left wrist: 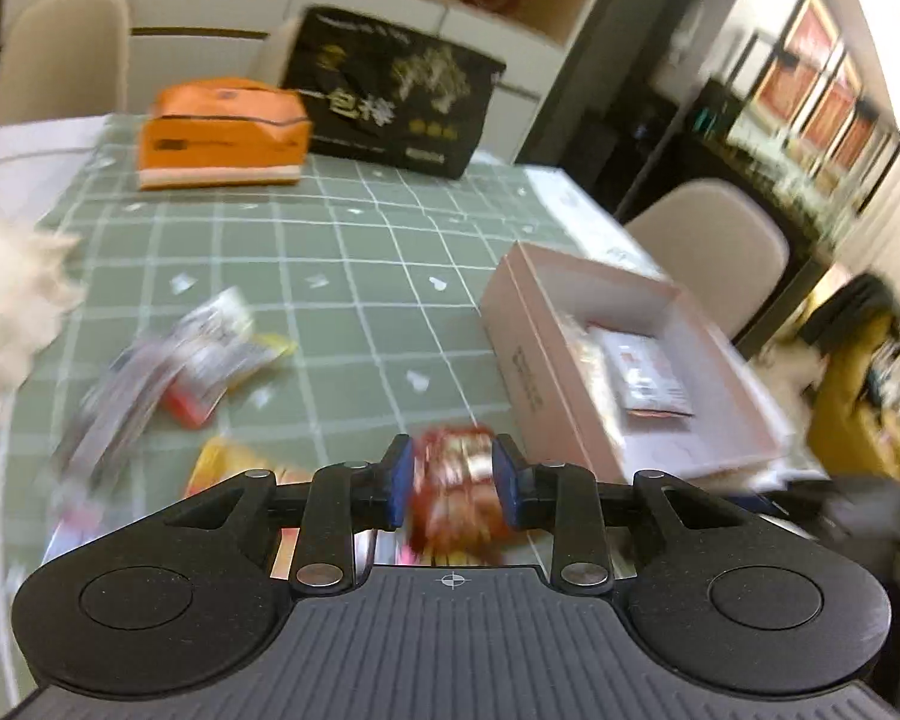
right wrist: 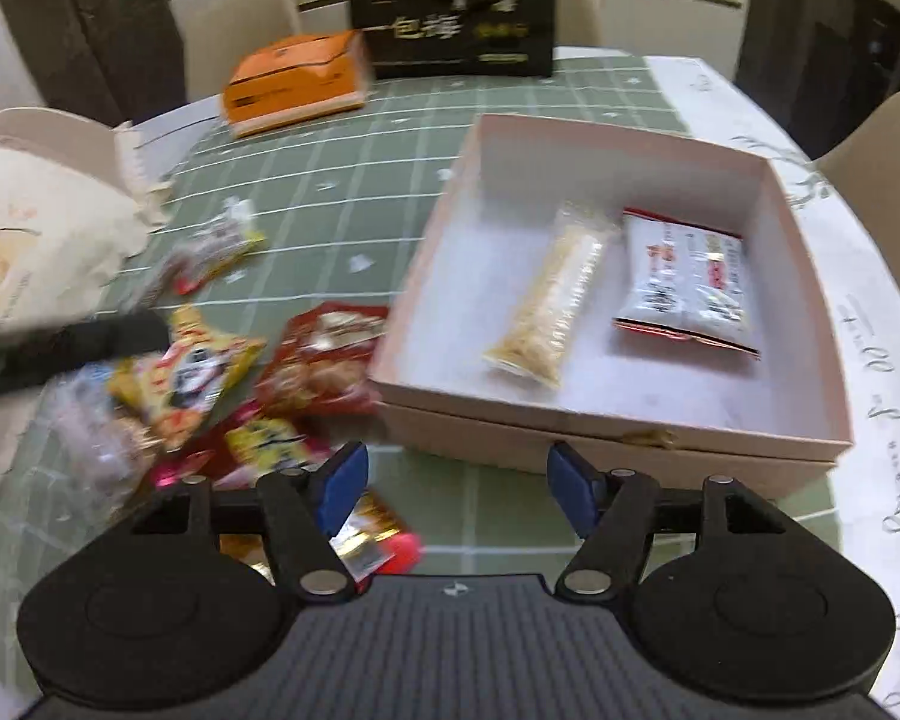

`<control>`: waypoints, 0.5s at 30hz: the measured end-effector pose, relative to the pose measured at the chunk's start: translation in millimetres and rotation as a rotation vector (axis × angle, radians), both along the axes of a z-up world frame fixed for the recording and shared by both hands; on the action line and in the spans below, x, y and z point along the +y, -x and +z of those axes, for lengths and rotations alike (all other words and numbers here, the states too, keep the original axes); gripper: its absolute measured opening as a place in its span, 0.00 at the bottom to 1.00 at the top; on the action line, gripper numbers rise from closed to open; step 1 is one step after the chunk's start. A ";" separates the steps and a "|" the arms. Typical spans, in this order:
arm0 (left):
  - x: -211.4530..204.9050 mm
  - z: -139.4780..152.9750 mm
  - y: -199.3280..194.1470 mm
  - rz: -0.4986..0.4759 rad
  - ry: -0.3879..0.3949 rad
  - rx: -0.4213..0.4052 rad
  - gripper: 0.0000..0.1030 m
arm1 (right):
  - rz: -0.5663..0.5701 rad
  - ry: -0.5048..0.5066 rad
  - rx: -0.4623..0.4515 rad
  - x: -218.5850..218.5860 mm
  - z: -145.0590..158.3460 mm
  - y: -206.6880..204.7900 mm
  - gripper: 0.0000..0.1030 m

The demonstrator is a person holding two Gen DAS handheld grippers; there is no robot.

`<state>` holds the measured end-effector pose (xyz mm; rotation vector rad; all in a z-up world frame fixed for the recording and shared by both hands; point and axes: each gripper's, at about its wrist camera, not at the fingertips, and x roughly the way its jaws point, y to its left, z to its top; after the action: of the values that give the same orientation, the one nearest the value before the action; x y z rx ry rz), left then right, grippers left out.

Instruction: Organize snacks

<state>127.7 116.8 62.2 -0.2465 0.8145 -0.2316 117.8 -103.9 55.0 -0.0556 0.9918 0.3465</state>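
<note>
Left of the table, a loose pile of snack packets (right wrist: 210, 384) lies on the green checked cloth (left wrist: 342, 276). The left gripper (left wrist: 453, 480) is clamped on a red snack packet (left wrist: 456, 492), its blue pads pressing both sides. The right gripper (right wrist: 457, 492) has its jaws apart, nothing between them. To the right, the pink box (right wrist: 570, 450) holds a pale bar (right wrist: 552, 300) and a white-and-red packet (right wrist: 690, 288), side by side.
</note>
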 end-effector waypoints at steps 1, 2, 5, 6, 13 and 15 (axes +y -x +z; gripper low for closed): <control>-8.2 -6.5 -15.7 -0.014 -0.034 0.012 0.32 | 0.002 -0.007 0.003 -3.7 -1.8 1.6 0.65; -15.8 -14.9 -30.7 -0.023 -0.070 0.026 0.32 | 0.015 -0.029 0.020 -8.0 -4.2 4.1 0.65; -27.7 -39.5 -61.3 -0.056 -0.156 0.089 0.23 | 0.072 -0.042 0.049 -16.8 -14.6 22.0 0.65; -28.6 -44.3 -61.5 -0.073 -0.159 0.102 0.23 | 0.087 -0.025 0.042 -20.8 -16.4 29.9 0.65; -39.5 -40.8 8.8 -0.189 -0.115 0.097 0.23 | 0.187 0.003 -0.034 -35.1 -15.4 64.9 0.66; -39.2 -38.5 27.7 -0.201 -0.070 0.120 0.22 | 0.187 -0.044 -0.037 -33.4 -12.9 66.2 0.67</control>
<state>100.0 77.6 23.7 -0.1127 0.9653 -0.3790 51.6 -137.4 42.0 -0.1151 0.9440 0.5367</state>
